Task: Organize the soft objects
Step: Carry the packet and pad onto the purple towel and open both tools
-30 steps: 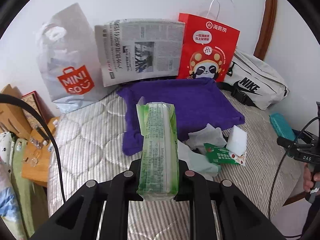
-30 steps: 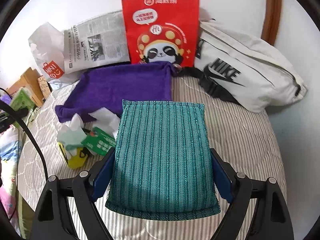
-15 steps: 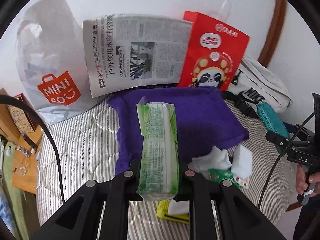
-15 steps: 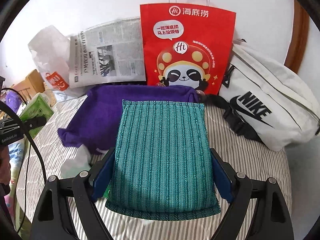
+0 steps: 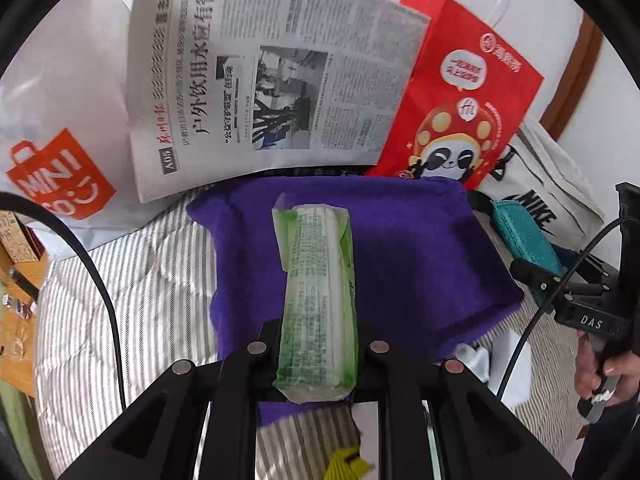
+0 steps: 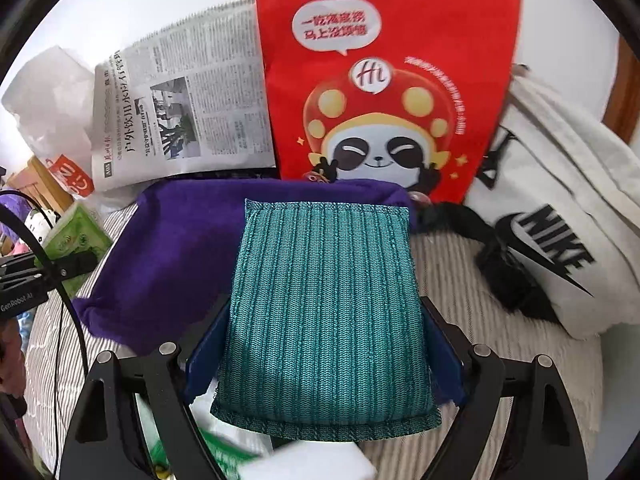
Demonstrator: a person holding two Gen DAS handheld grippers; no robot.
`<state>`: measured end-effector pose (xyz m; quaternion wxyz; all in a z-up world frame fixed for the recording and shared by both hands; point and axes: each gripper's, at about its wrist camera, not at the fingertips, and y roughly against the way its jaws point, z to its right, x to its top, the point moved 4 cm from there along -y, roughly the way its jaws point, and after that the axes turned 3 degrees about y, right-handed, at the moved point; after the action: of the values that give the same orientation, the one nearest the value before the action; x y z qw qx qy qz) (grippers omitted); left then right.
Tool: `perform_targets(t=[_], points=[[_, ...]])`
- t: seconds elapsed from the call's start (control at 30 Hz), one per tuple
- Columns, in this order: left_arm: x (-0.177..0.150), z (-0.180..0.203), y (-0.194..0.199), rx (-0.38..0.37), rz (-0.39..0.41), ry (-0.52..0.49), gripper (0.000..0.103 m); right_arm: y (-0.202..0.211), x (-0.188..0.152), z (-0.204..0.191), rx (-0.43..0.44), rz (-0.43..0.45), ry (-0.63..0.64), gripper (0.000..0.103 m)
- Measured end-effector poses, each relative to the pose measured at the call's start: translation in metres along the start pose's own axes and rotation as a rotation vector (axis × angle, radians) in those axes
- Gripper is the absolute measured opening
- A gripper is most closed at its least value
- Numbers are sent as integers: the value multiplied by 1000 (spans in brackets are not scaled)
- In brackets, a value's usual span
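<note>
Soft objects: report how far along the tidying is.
Done: nothing looks placed; the purple towel lies bare. In hand: the left gripper is shut on a green tissue pack, the right gripper grips a teal sponge, both above the towel. Left: setting both down, plus loose tissues near the towel's edge.

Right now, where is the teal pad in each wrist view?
Left wrist: teal pad at the right edge, edge-on, past the purple towel's right side.
Right wrist: teal pad fills the centre, clamped in the right gripper.
Shared landmark: the red panda bag behind the towel.
</note>
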<state>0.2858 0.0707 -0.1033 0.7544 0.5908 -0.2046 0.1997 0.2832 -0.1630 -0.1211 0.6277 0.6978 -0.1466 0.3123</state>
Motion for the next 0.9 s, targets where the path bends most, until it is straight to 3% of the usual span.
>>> perform_targets(t=[0.43,0.67,0.9], points=[[24,-10,-57,7,-30,12,17,-87,31,-7,-18,-117,-7,87],[33,-11,-84,9,-63,6,17,-124,29,-4,-28,-210,-2,87],[39,-14,-103,28,-92,18,17,-135,33,-6,-42,-227,-6,87]])
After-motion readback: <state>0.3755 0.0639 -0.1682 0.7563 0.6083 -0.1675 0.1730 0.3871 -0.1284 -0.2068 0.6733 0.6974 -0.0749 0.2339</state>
